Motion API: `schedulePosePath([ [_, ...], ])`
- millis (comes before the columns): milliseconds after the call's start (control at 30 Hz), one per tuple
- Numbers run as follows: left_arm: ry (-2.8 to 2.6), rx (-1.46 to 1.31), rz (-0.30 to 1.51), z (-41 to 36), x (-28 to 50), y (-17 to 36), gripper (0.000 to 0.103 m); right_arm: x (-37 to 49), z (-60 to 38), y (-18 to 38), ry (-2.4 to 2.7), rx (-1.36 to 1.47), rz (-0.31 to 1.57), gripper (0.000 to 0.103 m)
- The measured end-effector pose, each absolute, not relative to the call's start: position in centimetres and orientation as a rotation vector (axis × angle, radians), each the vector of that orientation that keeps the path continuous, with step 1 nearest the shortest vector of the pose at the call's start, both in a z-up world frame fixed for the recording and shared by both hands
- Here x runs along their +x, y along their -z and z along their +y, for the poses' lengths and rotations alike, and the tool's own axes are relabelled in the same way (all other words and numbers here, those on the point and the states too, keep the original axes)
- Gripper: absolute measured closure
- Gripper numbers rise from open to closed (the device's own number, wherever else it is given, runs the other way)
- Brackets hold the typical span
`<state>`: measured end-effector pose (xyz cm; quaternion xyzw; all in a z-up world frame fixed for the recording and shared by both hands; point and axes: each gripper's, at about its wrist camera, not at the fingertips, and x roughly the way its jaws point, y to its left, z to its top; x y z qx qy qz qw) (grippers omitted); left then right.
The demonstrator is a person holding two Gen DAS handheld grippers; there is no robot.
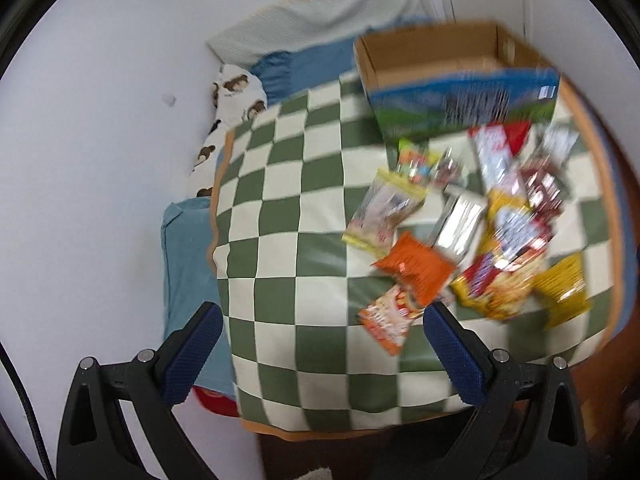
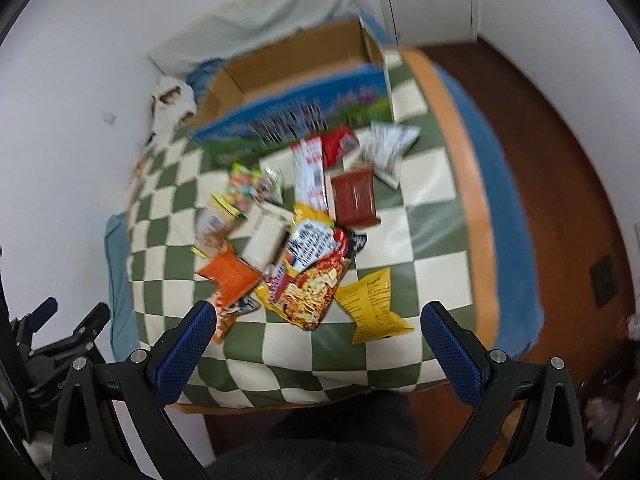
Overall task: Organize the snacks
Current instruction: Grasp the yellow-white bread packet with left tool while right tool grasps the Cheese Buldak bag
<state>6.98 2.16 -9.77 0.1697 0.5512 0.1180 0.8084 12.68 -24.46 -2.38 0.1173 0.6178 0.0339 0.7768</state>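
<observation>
Right now, through the left wrist camera, we hold our left claw (image 1: 320, 354) spread wide and empty above the near part of the checkered blanket (image 1: 280, 208) that covers the bed. Taking the cardboard box (image 1: 448, 60) as our landmark, the snack pile (image 1: 472, 232) lies just in front of its printed blue and green wall, loose and overlapping. An orange packet (image 1: 416, 272) sits at the end of the pile farthest from the box and nearest our claw, with a clear bag edged in yellow (image 1: 384, 212) between it and the box. We judge the box stands open-topped behind the heap so packets can be dropped straight in. The picture is motion-blurred, so labels cannot be read.

Through the right wrist camera, our right claw (image 2: 320, 354) is likewise spread and carries nothing. The box (image 2: 296, 64) sits at the far end of the blanket (image 2: 420, 240), empty as far as we can see. In front of it lie a dark red packet (image 2: 354, 196), a large noodle bag (image 2: 316, 284) and, farthest from the box, a yellow pouch (image 2: 372, 304). Nothing has been sorted yet, in our judgement; both claws hang high, probably to survey the heap before choosing a first packet.
</observation>
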Motion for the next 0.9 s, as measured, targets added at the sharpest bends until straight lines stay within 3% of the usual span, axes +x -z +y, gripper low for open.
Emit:
schedulePosePath([
  [267, -0.200, 0.499, 1.236, 4.0, 14.0, 15.6, 0.000, 17.6, -21.5, 13.5, -0.005, 0.356, 1.486, 0.000],
  [667, 0.183, 0.666, 1.401, 2.5, 26.0, 26.2, 0.000, 21.4, -17.6, 23.9, 0.241, 0.365, 1.639, 0.001],
  [700, 0.209, 0.661, 1.421, 2.4, 26.5, 27.2, 0.002, 21.4, -17.4, 24.6, 0.253, 0.356, 1.654, 0.004],
  [800, 0.196, 0.580, 1.471, 3.3, 27.5, 28.6, 0.042, 21.5, -16.8, 25.7, 0.283, 0.299, 1.671, 0.010],
  [900, 0.115, 0.381, 1.504, 6.4, 27.9, 28.2, 0.043, 21.5, -16.2, 25.7, 0.272, 0.261, 1.668, 0.016],
])
